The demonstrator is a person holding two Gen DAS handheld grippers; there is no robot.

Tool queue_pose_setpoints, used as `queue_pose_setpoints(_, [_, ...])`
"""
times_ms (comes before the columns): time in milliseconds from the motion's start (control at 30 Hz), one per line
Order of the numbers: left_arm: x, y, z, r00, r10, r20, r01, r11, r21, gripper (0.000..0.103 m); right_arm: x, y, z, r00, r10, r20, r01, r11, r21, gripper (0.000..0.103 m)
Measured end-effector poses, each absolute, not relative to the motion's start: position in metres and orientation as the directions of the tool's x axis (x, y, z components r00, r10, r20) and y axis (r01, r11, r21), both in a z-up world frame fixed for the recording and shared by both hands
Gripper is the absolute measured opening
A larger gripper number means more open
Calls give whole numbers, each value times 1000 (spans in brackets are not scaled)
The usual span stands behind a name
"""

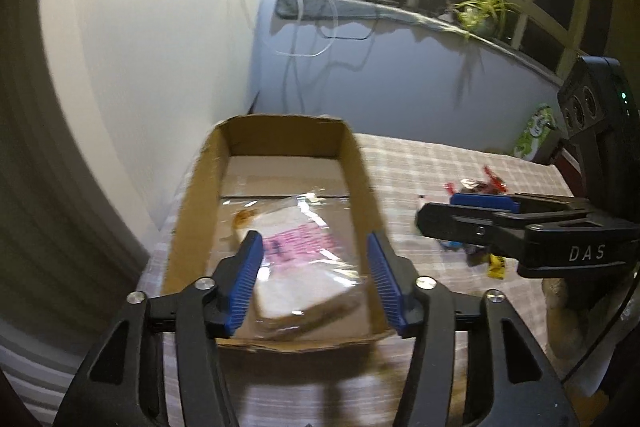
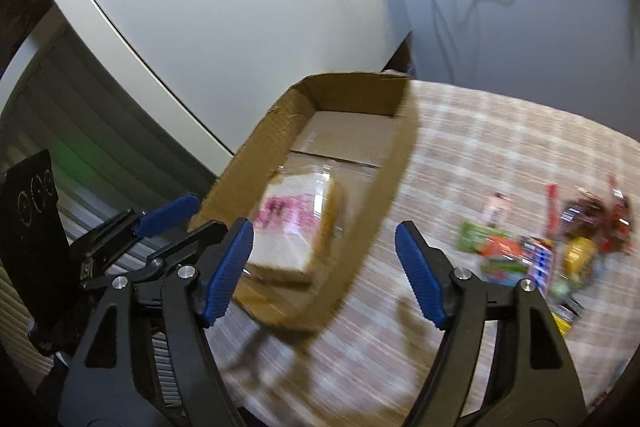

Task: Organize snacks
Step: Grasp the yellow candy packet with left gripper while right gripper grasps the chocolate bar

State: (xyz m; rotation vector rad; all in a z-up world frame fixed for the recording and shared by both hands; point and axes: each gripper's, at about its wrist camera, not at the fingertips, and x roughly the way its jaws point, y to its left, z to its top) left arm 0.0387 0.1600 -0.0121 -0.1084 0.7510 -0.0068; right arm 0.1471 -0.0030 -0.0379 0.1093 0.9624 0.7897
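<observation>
Sandwich pack (image 1: 304, 267) sits inside the cardboard box (image 1: 188, 203), flat on the box floor toward the near end, wrapped in clear film with a pink label on top. Left claw (image 1: 316, 281) hovers right over it, jaws spread wide and gripping nothing. Right claw (image 2: 324, 273) hangs above the near right wall of the box, also wide apart and empty, and in the left view it shows side-on over the checked counter (image 1: 420, 163).

Off to the right on the counter, well apart from the box, lies the loose pile of snacks (image 2: 560, 247): small crinkly wrappers, a green packet (image 2: 474, 235), a yellow piece (image 2: 580, 253), red foil bits. The picture is blurred there, so I cannot name them more closely.

These look light and soft, with slick film that could slide between the pads. A pinch across a packet's flat body, not its crimped end, seems the safer hold, and gentle pressure, since anything inside may crush. The sandwich pack is squashy too; it looks settled where it lies.
</observation>
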Motion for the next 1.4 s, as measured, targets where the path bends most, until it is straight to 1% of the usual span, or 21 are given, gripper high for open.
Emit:
queue_pose_setpoints(100, [37,137,-10,742,-71,-667,16,996,-88,59,137,-37,-35,374,611,-698,-534,757,376,77])
queue_pose_setpoints(167, [37,123,-10,743,-92,-663,48,995,-84,59,130,-61,-35,410,585,-699,-514,782,353,84])
queue_pose_setpoints(267, [39,101,-11,739,-129,-661,95,992,-87,59,121,-101,-34,470,537,-700,-472,824,314,88])
queue_pose_setpoints(433, [47,68,-20,716,-197,-670,164,980,-113,60,107,-165,-33,564,411,-716,-378,900,219,92])
queue_pose_setpoints(533, [54,54,-30,692,-224,-686,185,974,-130,60,97,-197,-38,608,312,-730,-308,940,146,92])
queue_pose_setpoints(733, [68,21,-54,622,-304,-722,256,950,-180,60,72,-248,-63,621,150,-770,-192,981,36,92])
queue_pose_setpoints(800, [72,9,-62,591,-335,-734,285,938,-198,60,68,-259,-73,600,133,-789,-171,985,35,92])
queue_pose_setpoints(900, [75,-6,-71,560,-358,-747,311,927,-211,60,66,-269,-86,569,149,-809,-150,986,76,92])
queue_pose_setpoints(1000, [80,-16,-79,539,-373,-755,321,920,-225,60,64,-272,-91,565,167,-808,-135,985,109,92])
queue_pose_setpoints(1100, [85,-23,-85,527,-374,-763,326,918,-225,57,65,-270,-96,558,179,-810,-129,983,128,92])
queue_pose_setpoints(1200, [89,-29,-89,527,-357,-771,326,923,-205,57,69,-261,-101,551,175,-816,-133,984,121,92])
queue_pose_setpoints(1333, [97,-36,-96,527,-329,-784,326,930,-171,57,78,-249,-110,547,138,-826,-142,987,70,92])
queue_pose_setpoints(1367, [99,-38,-98,526,-319,-788,328,931,-158,56,81,-247,-114,541,132,-830,-141,988,65,92])
queue_pose_setpoints(1400, [101,-40,-100,523,-313,-793,330,932,-150,49,82,-245,-116,540,127,-832,-142,988,59,92])
